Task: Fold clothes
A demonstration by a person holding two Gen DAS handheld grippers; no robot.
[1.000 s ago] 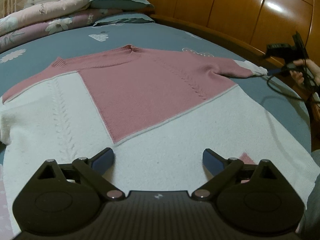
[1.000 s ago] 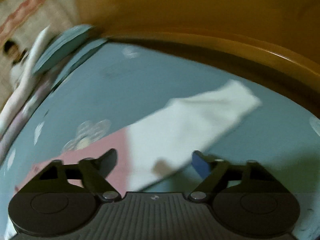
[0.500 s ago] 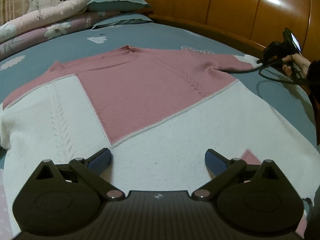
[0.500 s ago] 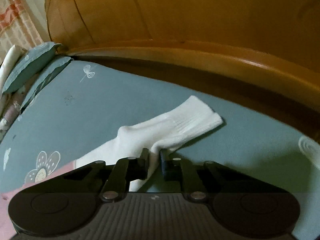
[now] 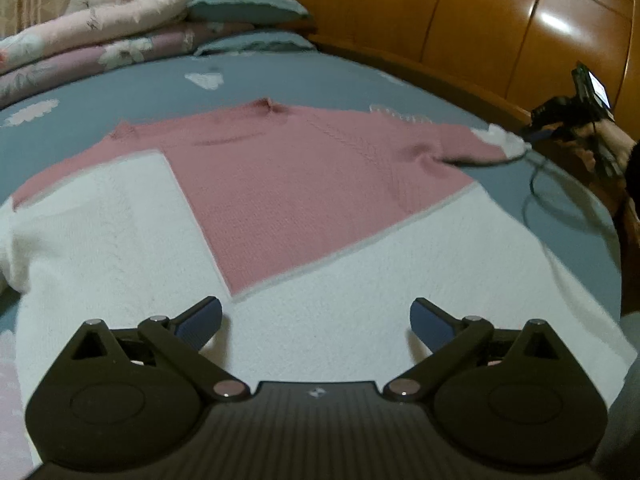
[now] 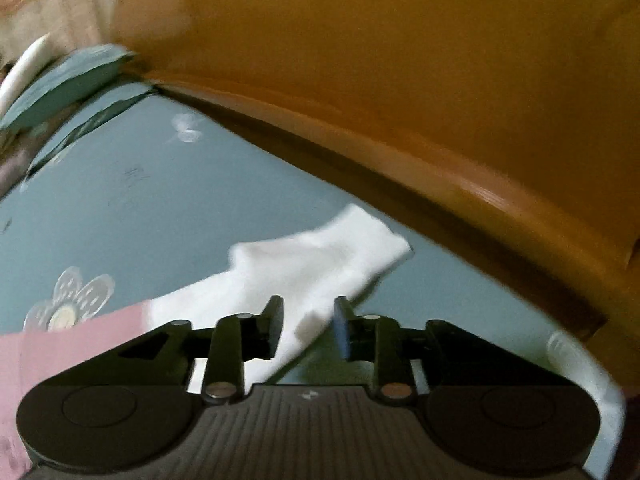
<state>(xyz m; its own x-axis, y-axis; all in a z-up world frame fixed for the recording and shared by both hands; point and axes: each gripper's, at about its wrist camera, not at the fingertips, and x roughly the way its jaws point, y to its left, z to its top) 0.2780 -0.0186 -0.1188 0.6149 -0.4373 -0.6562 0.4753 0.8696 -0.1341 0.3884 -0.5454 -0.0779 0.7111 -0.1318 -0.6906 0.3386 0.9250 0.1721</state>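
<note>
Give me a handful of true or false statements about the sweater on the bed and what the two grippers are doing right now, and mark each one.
1. The sweater is pink and white. True.
2. The left gripper is shut on the sweater's hem. False: its jaws stand wide apart over the white lower part, holding nothing.
3. The white cuff of the sleeve lies between the jaws of the right gripper. True; the jaws are partly apart with a visible gap.
4. The sweater lies on a bare wooden floor. False: it lies on a blue-grey bedsheet.
5. Pillows are stacked near the headboard. True.
</note>
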